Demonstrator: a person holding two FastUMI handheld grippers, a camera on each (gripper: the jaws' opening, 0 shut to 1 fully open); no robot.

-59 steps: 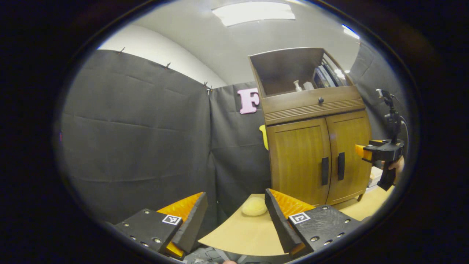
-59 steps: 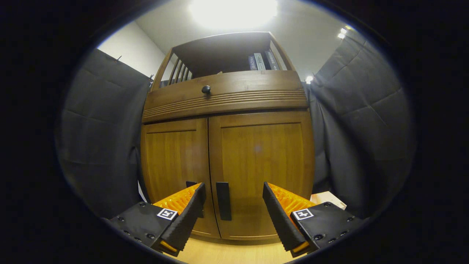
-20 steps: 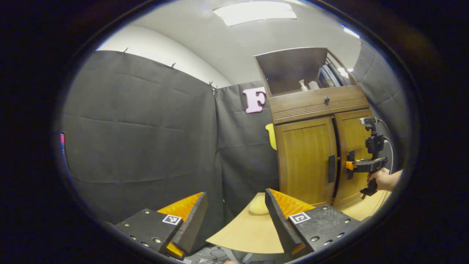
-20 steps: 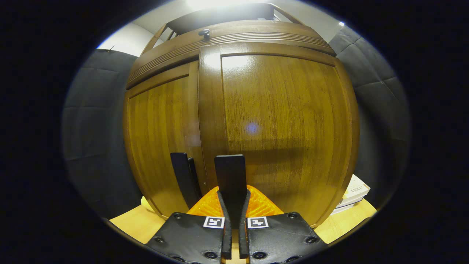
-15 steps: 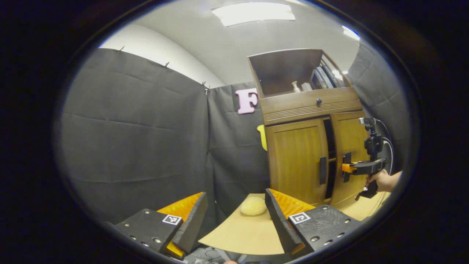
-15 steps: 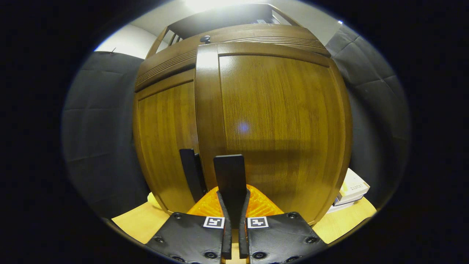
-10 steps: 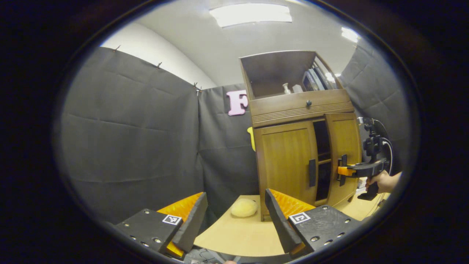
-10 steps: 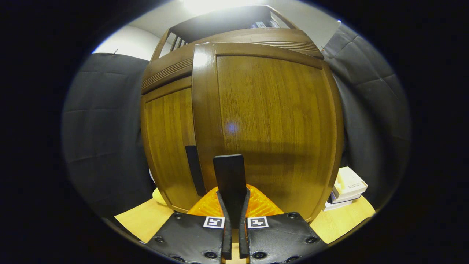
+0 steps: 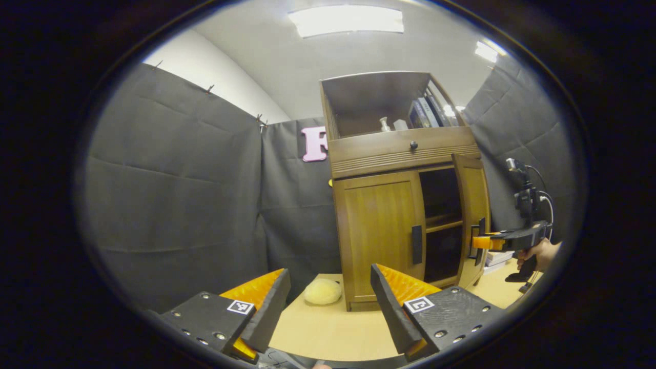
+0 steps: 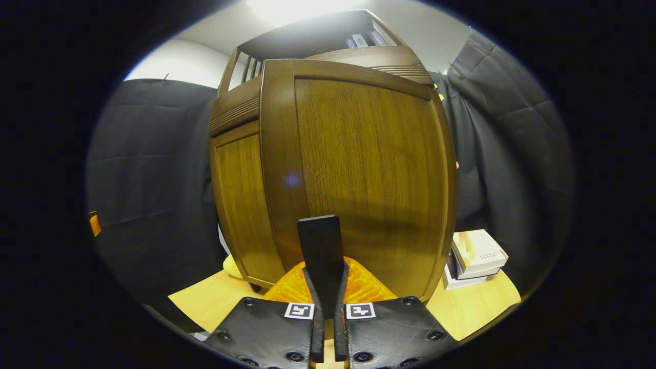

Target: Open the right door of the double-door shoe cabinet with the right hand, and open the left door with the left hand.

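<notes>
The wooden shoe cabinet [image 9: 400, 154] stands on the table. Its left door [image 9: 379, 230] is closed, with a black handle [image 9: 416, 244]. The right door [image 9: 472, 205] stands swung out, baring a dark inside with a shelf. In the right gripper view the right door [image 10: 369, 169] looms close, and my right gripper [image 10: 326, 279] is shut on its black handle [image 10: 320, 238]. From the left gripper view, the right gripper [image 9: 479, 242] sits at that handle, held by a hand [image 9: 538, 253]. My left gripper [image 9: 328, 305] is open and holds nothing, well short of the cabinet.
A pale yellow soft lump [image 9: 323, 291] lies on the light wooden table [image 9: 328, 333] beside the cabinet's left foot. A stack of books and boxes [image 10: 474, 259] sits right of the cabinet. Above the doors are a drawer with a knob [image 9: 410, 146] and an open shelf.
Three seconds ago both doors were closed and the right gripper open. It has since shut on the right handle and swung that door outward. The cabinet now sits more central in the left gripper view.
</notes>
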